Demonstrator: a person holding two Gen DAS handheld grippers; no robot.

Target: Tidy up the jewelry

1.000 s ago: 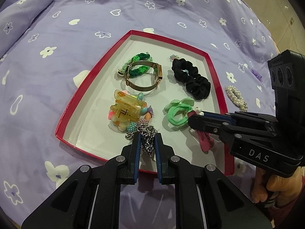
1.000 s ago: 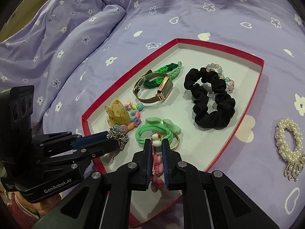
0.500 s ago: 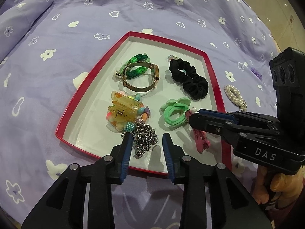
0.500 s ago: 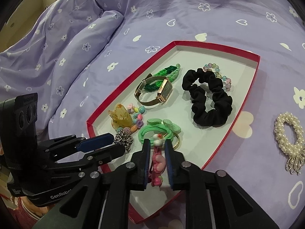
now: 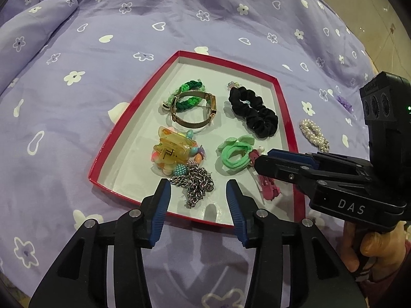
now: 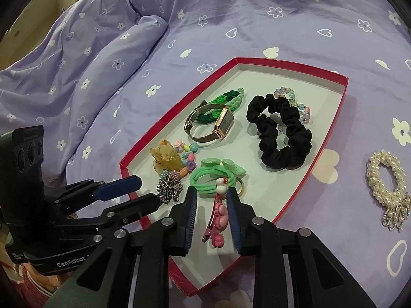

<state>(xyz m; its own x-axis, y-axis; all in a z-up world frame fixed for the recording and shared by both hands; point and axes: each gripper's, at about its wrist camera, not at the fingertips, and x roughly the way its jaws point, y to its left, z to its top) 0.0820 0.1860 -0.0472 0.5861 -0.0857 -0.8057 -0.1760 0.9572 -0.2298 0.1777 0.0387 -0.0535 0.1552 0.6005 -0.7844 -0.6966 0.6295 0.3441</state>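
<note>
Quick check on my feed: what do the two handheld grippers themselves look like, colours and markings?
Both are matte black plastic with silver screws and ribbed blue finger pads. The right gripper reads "DAS" in white; the left gripper reads "GenRobot". Each has a boxy black three-lens module. A bare hand grips the right one's handle.

A red-rimmed, white-floored tray (image 5: 133, 107) is seen on lilac bedding (image 5: 77, 51) printed with white flowers and hearts. A black scrunchie (image 6: 282, 138), green braided bracelet (image 6: 226, 100), pink clip (image 6: 218, 220), and pearl-white bracelet (image 6: 385, 177) are shown.

Rumpled lilac bedspread (image 5: 159, 20) with white flowers and hearts; tan tiled floor (image 5: 380, 20) beyond.
</note>
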